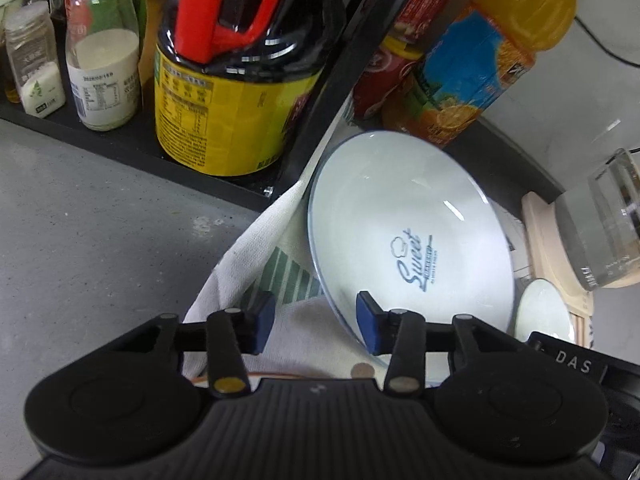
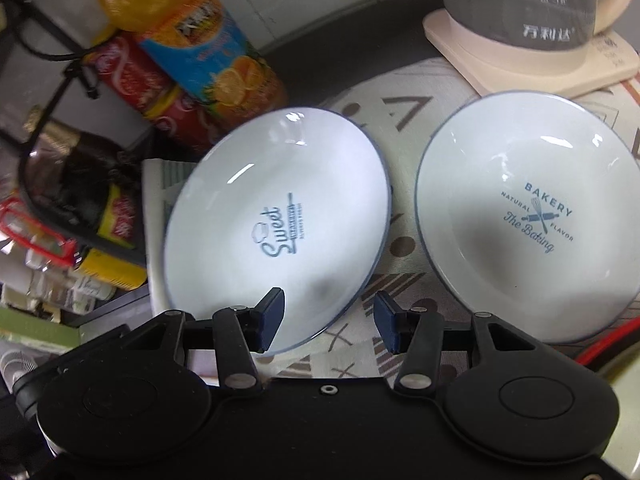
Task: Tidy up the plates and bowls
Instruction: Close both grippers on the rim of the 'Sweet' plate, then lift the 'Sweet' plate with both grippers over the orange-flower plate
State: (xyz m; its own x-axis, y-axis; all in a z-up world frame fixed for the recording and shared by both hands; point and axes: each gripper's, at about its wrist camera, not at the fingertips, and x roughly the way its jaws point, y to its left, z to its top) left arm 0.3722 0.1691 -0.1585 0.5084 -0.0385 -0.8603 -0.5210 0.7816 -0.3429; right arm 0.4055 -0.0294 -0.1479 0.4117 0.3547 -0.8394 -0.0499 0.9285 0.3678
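"Sweet" plate (image 2: 276, 216) beside "BAKERY – The Baking" plate (image 2: 532, 216).

— What sort of place is this?
— A home kitchen. A black rack (image 1: 120, 136) at the upper left holds a soy sauce jug (image 1: 224, 92) and a spice jar (image 1: 36, 64).
— Anything else?
— A glass kettle (image 2: 532, 4) at upper right, an orange juice bottle (image 2: 192, 36), and printed plates (image 2: 528, 216) on a patterned cloth (image 2: 400, 120).

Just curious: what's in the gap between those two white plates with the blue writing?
Only patterned tablecloth shows between the Sweet plate and the Bakery plate, seen in the right wrist view.
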